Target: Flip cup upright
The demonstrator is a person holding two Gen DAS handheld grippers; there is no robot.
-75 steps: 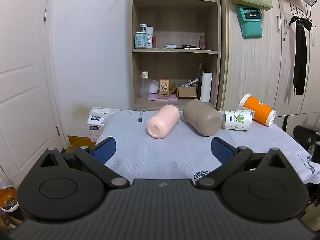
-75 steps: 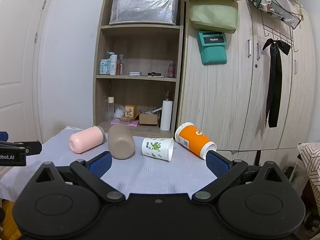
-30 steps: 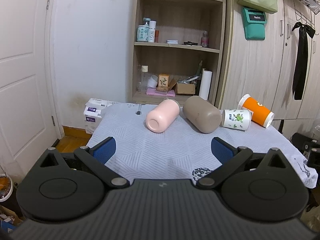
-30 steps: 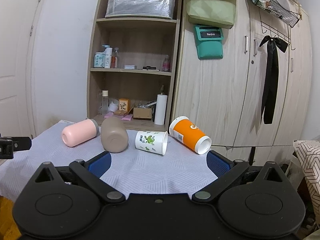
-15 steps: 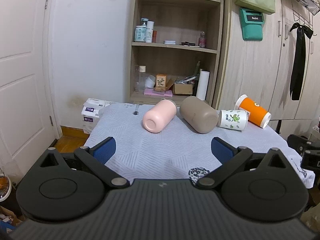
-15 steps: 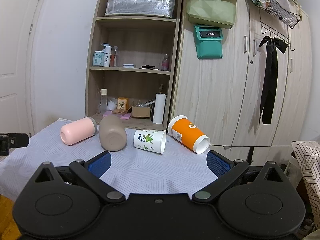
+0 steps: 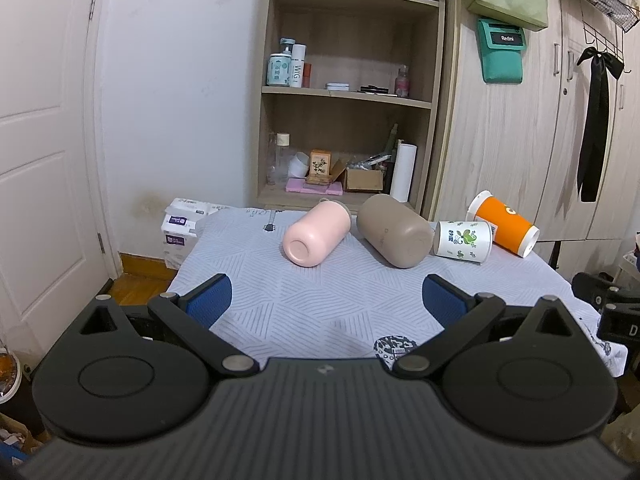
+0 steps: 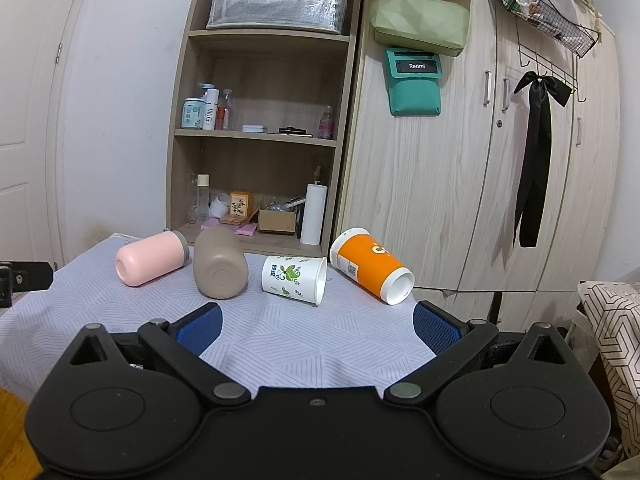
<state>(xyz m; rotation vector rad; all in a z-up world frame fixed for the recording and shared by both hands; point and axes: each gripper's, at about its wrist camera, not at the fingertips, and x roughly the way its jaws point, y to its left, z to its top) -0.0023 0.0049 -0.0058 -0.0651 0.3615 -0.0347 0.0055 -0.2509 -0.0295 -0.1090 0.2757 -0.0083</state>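
Four cups lie on their sides in a row across the far part of the cloth-covered counter (image 8: 280,344), none yet upright. In the right wrist view the row runs across the middle of the frame: the pink cup (image 8: 150,258) at the left, the taupe cup (image 8: 219,268) just beside it, the white floral cup (image 8: 294,274) at centre, and the orange cup (image 8: 370,266) to the right of it. The right gripper (image 8: 316,326) has its fingers (image 8: 198,328) spread wide and released, holding nothing. The white floral cup sits almost straight above the gap between them, its long axis running left to right, mouth toward the right. The left gripper (image 7: 326,300) is likewise spread and empty. In its view the pink cup (image 7: 316,234) lies just above the gap, base toward the camera, long axis pointing up the frame and slightly right. By this reckoning each hand is nearer its own cup, and all cups sit well apart from the fingers, so a forward reach comes first.
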